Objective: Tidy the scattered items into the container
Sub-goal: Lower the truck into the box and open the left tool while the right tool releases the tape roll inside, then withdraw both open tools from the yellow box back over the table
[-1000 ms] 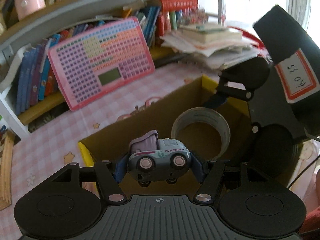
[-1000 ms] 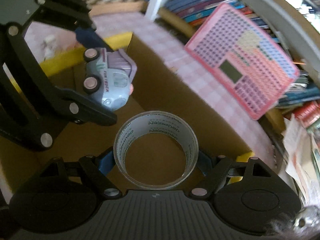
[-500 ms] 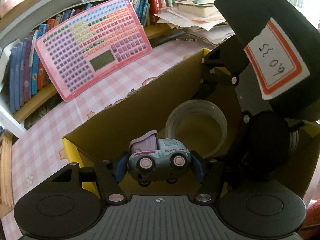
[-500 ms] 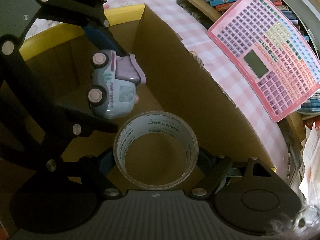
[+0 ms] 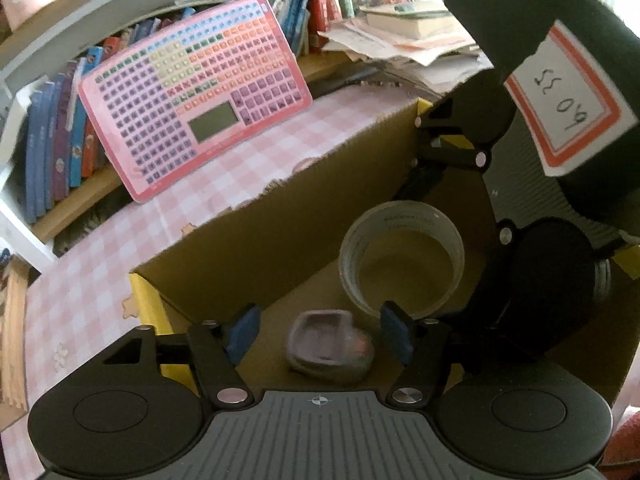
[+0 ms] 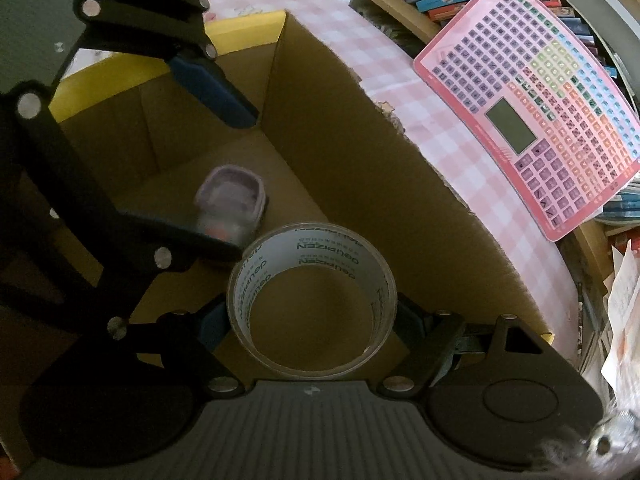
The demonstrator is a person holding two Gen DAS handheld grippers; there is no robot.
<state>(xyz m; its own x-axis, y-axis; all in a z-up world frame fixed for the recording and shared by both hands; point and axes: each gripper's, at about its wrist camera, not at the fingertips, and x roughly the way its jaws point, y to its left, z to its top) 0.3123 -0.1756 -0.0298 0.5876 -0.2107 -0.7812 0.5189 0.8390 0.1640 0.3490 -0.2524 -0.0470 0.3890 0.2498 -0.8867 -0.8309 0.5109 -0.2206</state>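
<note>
Inside the cardboard box [image 6: 400, 184], the left gripper [image 5: 320, 334] hangs with fingers spread above the toy truck [image 5: 330, 346] (blurred, apparently dropping to the floor of the box), while the right gripper [image 6: 312, 320] clamps the tape roll [image 6: 312, 300] for release there.

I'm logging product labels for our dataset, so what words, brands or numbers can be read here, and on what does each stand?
"deuPIZEN", printed repeatedly inside the tape roll held by the right gripper.
Handwritten "6033", seen upside down on the red-bordered label stuck to the right gripper's body; the digits are uncertain.
Pink keyboard toy: key markings too small to read.
Book spines: too blurred.
Toy truck in the cardboard box: blurred.
</note>
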